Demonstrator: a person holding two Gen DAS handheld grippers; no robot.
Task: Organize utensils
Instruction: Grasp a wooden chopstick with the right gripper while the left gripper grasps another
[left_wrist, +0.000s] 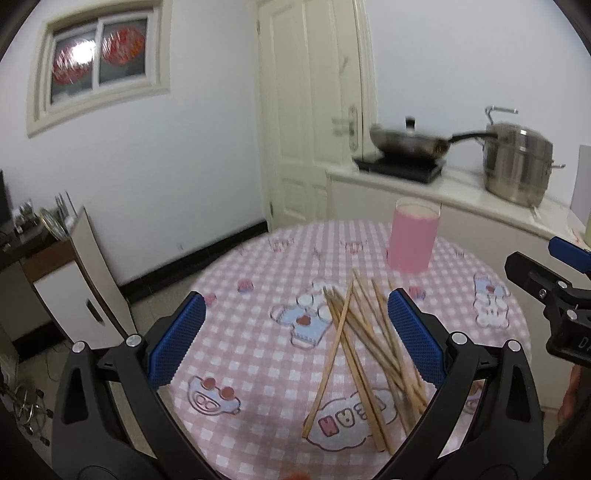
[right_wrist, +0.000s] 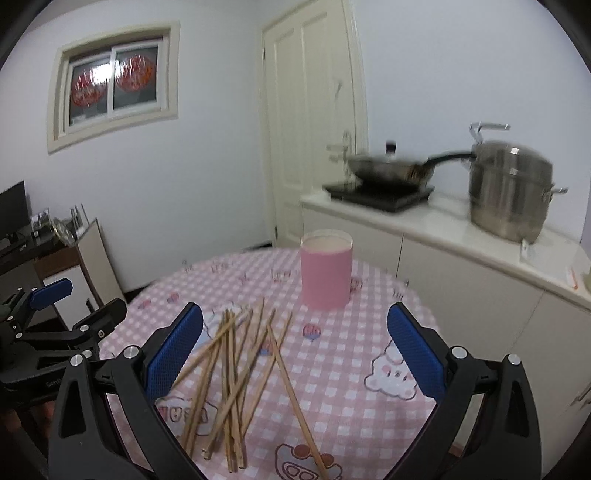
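Right wrist: chopsticks (right_wrist: 236, 376) lie between wide-spread right gripper (right_wrist: 295, 350) fingers.

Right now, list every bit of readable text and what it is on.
"DA": white, cut off at the frame edge, on the right tool body.
"Sen": blurred, partly hidden, on the left tool body.
Coloured letters printed on the tablecloth: crossed by chopsticks, unreadable.
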